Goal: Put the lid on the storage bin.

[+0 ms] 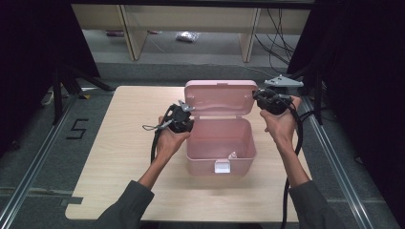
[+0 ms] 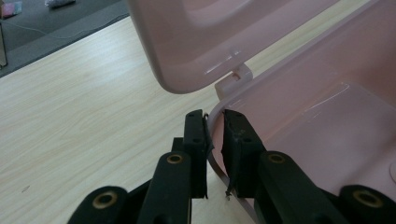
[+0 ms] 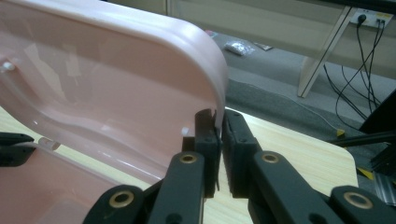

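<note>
A pink plastic box (image 1: pixel 220 162) stands open in the middle of the wooden table (image 1: pixel 119 152), its lid (image 1: pixel 219 98) raised upright at the back. My left gripper (image 1: pixel 187 123) is at the box's left wall. In the left gripper view its jaws (image 2: pixel 215 122) are shut on the box rim (image 2: pixel 280 81), one jaw outside and one inside, below the lid (image 2: pixel 210 37). My right gripper (image 1: pixel 260 97) is at the lid's right edge. In the right gripper view it (image 3: pixel 218 120) is shut on the lid's edge (image 3: pixel 212 60). A white latch (image 1: pixel 222 166) sits on the front wall.
A small pale object (image 1: pixel 232 155) lies on the box floor near the front. Beyond the table are shelf legs (image 1: pixel 131 33), floor cables (image 1: pixel 279 38) and a plastic bag (image 1: pixel 187 36). Black tripod legs (image 1: pixel 62 86) stand at the left. Bare tabletop lies on both sides of the box.
</note>
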`<state>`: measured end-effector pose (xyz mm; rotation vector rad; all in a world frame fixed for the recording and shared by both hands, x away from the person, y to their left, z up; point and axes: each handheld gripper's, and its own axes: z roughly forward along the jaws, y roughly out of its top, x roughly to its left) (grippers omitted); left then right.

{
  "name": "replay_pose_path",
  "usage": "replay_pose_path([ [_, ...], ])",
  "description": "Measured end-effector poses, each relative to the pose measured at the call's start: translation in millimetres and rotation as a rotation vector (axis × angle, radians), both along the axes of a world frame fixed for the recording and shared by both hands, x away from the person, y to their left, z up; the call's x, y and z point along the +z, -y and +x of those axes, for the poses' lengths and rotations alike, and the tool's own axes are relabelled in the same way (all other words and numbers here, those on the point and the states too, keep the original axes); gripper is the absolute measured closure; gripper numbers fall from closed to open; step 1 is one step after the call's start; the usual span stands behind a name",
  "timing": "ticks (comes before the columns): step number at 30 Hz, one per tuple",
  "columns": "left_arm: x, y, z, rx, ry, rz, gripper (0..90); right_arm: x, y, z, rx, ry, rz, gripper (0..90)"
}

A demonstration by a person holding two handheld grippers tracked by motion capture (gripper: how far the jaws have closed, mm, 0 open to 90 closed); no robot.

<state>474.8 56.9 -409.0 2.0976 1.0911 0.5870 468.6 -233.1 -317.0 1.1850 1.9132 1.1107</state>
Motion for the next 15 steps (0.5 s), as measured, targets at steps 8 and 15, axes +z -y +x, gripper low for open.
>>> replay_pose_path([
  [8,-0.3,-2.7,-7.1,0.003,0.022,-0.015,71.4,-2.7,0.3,-9.3,-0.004,0.014,-0.001,85.9],
  [15,3.1,-11.0,-14.9,0.004,0.019,-0.060,55.5,-5.7,2.7,-15.2,0.014,0.022,0.010,85.9],
])
